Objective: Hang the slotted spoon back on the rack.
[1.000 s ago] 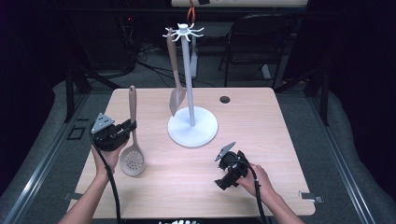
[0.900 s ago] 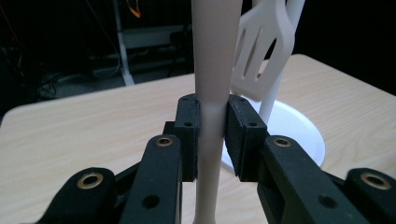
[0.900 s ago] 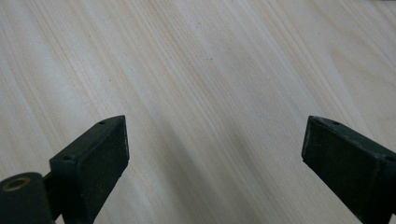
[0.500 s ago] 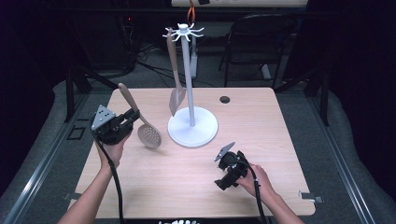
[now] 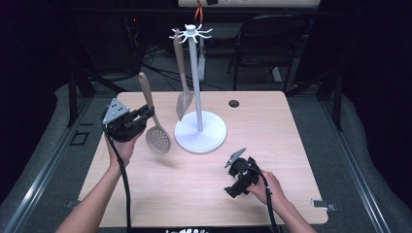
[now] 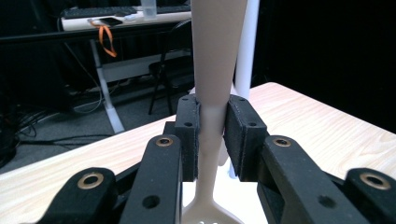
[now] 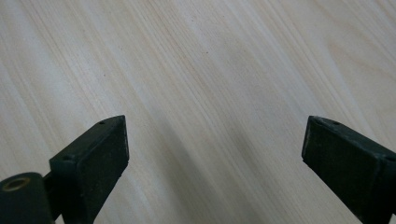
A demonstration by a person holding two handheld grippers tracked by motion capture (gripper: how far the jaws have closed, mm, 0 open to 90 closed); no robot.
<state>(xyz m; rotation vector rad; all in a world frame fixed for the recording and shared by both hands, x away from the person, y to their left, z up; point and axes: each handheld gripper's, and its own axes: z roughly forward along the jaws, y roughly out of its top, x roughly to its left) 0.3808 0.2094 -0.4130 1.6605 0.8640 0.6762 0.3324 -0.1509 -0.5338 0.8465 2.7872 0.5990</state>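
One hanging spatula point(image 5: 183, 92) beside white rack point(image 5: 199, 136).

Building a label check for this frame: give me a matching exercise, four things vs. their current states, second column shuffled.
Things:
1. slotted spoon
2. spatula
3. right claw
4. rack base

States:
A. hanging from the rack's top hooks
B. open over bare table
C. clamped by the handle in the left claw, lifted off the table
D. standing flat on the table

Pairs: 1-C, 2-A, 3-B, 4-D
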